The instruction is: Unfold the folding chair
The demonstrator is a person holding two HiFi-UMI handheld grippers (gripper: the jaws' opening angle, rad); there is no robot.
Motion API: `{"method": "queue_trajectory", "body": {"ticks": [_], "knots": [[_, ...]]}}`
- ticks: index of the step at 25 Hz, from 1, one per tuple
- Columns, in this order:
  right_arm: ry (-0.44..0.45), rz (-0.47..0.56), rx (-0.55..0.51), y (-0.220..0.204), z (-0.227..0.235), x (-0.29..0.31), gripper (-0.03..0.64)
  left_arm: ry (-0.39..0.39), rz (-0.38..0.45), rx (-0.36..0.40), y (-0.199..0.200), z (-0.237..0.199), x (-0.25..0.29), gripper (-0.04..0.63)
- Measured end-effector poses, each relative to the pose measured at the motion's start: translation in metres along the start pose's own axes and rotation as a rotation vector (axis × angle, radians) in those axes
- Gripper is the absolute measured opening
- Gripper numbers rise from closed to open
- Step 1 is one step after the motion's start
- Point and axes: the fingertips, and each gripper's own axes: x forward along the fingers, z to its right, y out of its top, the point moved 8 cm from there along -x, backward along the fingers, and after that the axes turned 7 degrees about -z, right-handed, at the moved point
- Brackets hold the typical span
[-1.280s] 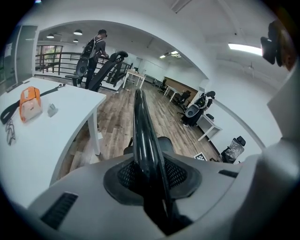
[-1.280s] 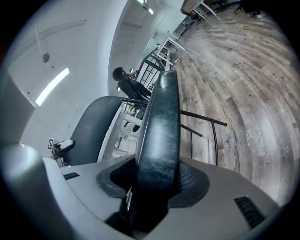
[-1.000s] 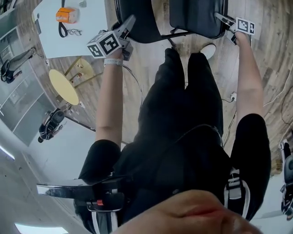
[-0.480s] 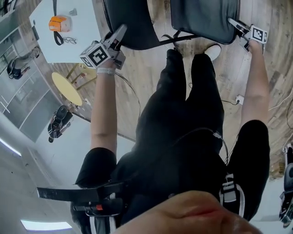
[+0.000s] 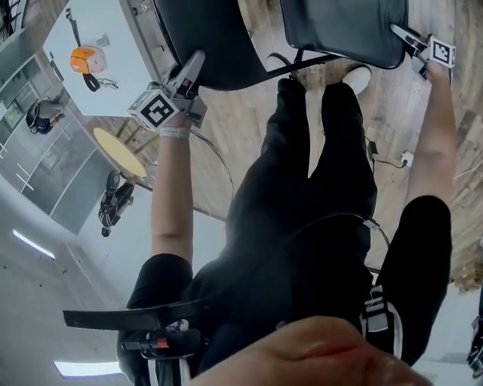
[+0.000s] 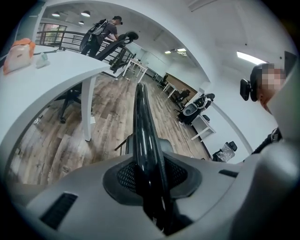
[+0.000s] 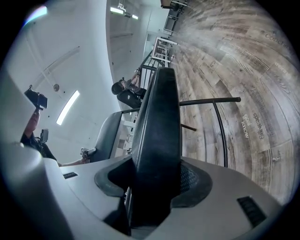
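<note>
While the person stands over the folding chair [image 5: 332,22] in the head view, the left tool [image 5: 195,62] is clamped on the near edge of the chair's thin glossy panel [image 5: 207,38]. The right tool [image 5: 404,34] has the near corner of the padded panel [image 5: 355,38] between its jaws. The two panels stand apart, joined by a dark metal tube [image 5: 302,64] that runs between the tools, just ahead of the person's black trousers [image 5: 302,188] and a white shoe [image 5: 359,78] on the wooden floor [image 5: 241,128]. Out to the left tool's left stands a white counter [image 5: 98,83] with an orange pouch [image 5: 85,58] on it, and behind that tool is a round yellow top on thin legs [image 5: 121,151]. In the left gripper view the thin panel shows edge-on, rising straight ahead from between the jaws, whose meshed pads press on both of its sides. The counter and pouch lie to the tool's left, and far ahead a person with a backpack [image 6: 105,33] leans at a railing. In the right gripper view the padded panel, also edge-on, fills the gap between the jaws, which are opening, though the pads touch its sides. A bent tube of the frame shows over the floor to the right of the jaws, and the other panel's grey face to their left.
</note>
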Motion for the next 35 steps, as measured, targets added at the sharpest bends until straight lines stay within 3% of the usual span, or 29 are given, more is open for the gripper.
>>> {"method": "queue_trajectory", "body": {"ticks": [3, 8, 11, 13, 16, 18, 20, 22, 23, 26, 29, 32, 35], "knots": [[0.075, 0.008, 0.039, -0.001, 0.012, -0.006, 0.218, 0.003, -0.002, 0.025, -0.004, 0.019, 0.012, 0.092], [0.026, 0.010, -0.072, 0.007, 0.044, -0.024, 0.227, 0.041, -0.030, 0.021, -0.007, 0.040, 0.029, 0.092], [0.035, 0.016, -0.065, 0.007, 0.053, -0.027, 0.232, 0.042, -0.044, 0.036, -0.008, 0.046, 0.034, 0.094], [-0.008, 0.006, -0.070, 0.007, 0.062, -0.033, 0.233, 0.041, -0.051, 0.043, -0.009, 0.048, 0.039, 0.095], [0.013, 0.015, 0.001, 0.002, 0.069, -0.035, 0.233, 0.042, -0.067, 0.055, -0.008, 0.052, 0.046, 0.097], [-0.024, 0.009, -0.068, 0.007, 0.076, -0.041, 0.233, 0.043, -0.069, 0.053, -0.008, 0.053, 0.049, 0.097], [-0.125, 0.012, -0.040, 0.005, 0.080, -0.049, 0.233, 0.041, -0.064, 0.046, -0.009, 0.054, 0.048, 0.097], [-0.069, 0.039, 0.014, 0.003, 0.069, -0.045, 0.249, 0.048, -0.056, 0.050, -0.008, 0.055, 0.047, 0.101], [-0.049, 0.051, -0.002, 0.005, 0.064, -0.045, 0.288, 0.065, -0.055, 0.067, -0.007, 0.056, 0.046, 0.102], [-0.170, 0.060, -0.150, 0.018, 0.058, -0.062, 0.330, 0.185, -0.068, 0.173, -0.001, 0.059, 0.040, 0.207], [-0.289, 0.076, -0.229, 0.028, 0.045, -0.081, 0.328, 0.279, -0.065, 0.245, 0.004, 0.063, 0.029, 0.242], [-0.331, 0.076, -0.268, 0.033, 0.015, -0.094, 0.328, 0.317, -0.010, 0.225, 0.008, 0.070, 0.011, 0.242], [-0.417, 0.071, -0.357, 0.027, -0.031, -0.100, 0.328, 0.300, 0.037, 0.203, 0.015, 0.082, -0.010, 0.242]]}}
